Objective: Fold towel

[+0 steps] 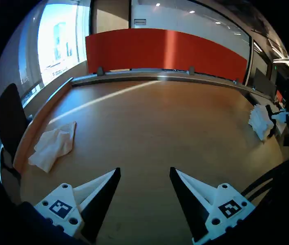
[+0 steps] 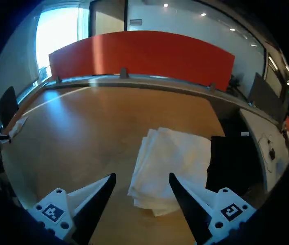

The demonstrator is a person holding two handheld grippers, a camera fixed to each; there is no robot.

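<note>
Left claw (image 1: pixel 144 170) spread and empty above wooden table (image 1: pixel 152 122), crumpled white towel (image 1: pixel 52 145) lying near one table edge, right claw (image 2: pixel 141 175) spread, stack of folded towels (image 2: pixel 173 163) just ahead of it, red partition (image 2: pixel 144 55) behind.

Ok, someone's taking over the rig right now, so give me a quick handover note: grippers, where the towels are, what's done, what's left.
Grippers: the left gripper is open and empty over bare wooden table. The right gripper is open and empty, pointing at the folded stack.
Things: in the left gripper view, the crumpled towel lies near the table's left edge and the folded stack of white towels sits at the far right.
Done: the stack looks neatly folded.
Left: the crumpled towel is unfolded; it probably needs spreading flat, folding and adding to the stack.
</note>
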